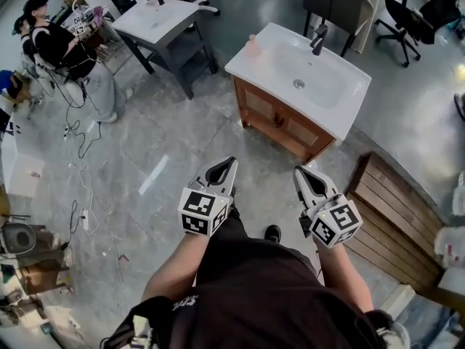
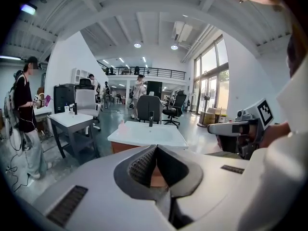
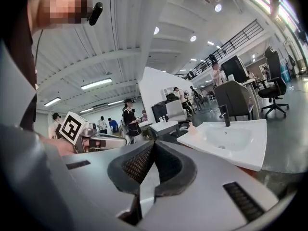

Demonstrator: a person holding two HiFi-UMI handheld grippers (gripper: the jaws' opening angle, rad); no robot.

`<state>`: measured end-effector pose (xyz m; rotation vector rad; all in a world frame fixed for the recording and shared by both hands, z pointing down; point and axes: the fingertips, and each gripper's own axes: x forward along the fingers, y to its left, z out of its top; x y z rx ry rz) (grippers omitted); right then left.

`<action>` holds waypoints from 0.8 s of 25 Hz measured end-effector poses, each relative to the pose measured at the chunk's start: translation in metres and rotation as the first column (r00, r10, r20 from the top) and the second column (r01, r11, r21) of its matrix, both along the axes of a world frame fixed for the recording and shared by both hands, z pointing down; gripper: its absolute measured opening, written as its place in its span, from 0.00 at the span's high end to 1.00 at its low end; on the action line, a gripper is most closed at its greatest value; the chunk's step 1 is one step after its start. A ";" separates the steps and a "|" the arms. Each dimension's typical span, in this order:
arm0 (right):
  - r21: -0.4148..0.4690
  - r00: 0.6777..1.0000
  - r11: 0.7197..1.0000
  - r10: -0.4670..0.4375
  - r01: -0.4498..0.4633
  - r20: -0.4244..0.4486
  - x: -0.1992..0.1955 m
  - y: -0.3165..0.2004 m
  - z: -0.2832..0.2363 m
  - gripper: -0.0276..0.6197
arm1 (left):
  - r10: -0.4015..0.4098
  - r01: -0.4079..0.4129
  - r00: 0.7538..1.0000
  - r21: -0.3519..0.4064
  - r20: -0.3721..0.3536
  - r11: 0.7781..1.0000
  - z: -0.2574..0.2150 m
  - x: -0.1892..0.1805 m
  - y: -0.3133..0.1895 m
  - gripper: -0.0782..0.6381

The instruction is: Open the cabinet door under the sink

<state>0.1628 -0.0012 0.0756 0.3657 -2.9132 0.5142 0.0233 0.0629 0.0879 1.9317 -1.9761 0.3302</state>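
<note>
A white sink [image 1: 301,75] with a dark faucet [image 1: 318,40] tops a wooden cabinet [image 1: 280,122] with two doors [image 1: 259,110], standing on the grey floor ahead of me. Both grippers hang short of it, apart from the cabinet. My left gripper [image 1: 227,164] is shut and holds nothing, and my right gripper [image 1: 299,171] is shut and holds nothing too. In the left gripper view the sink [image 2: 147,134] lies straight past the closed jaws, with the right gripper [image 2: 211,128] at the right. In the right gripper view the sink [image 3: 231,138] is to the right.
A second white-topped stand [image 1: 161,22] is at the back left. A person [image 1: 54,46] stands far left among cables [image 1: 80,133] on the floor. A wooden slatted pallet [image 1: 392,202] lies to the right. Office chairs [image 1: 407,20] stand behind the sink.
</note>
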 end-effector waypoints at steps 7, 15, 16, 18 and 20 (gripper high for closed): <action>0.070 0.974 0.974 0.221 -0.217 -0.058 -0.098 -0.100 0.003 0.94 | 0.141 -0.142 0.987 0.005 0.076 0.990 0.013 -0.123 -0.084 0.86; 0.032 0.932 0.933 0.361 -0.360 -0.038 -0.194 -0.140 0.011 0.94 | 0.352 -0.351 0.934 -0.015 0.060 0.936 0.024 -0.206 -0.169 0.86; 0.019 0.925 0.927 0.376 -0.376 -0.047 -0.195 -0.141 0.016 0.94 | 0.360 -0.360 0.931 -0.014 0.052 0.933 0.026 -0.209 -0.176 0.86; -0.003 0.910 0.912 0.408 -0.409 -0.070 -0.192 -0.141 0.024 0.94 | 0.373 -0.373 0.927 -0.010 0.037 0.928 0.030 -0.210 -0.188 0.86; -0.011 0.903 0.906 0.421 -0.423 -0.080 -0.186 -0.138 0.030 0.94 | 0.388 -0.388 0.921 -0.014 0.020 0.922 0.035 -0.207 -0.197 0.86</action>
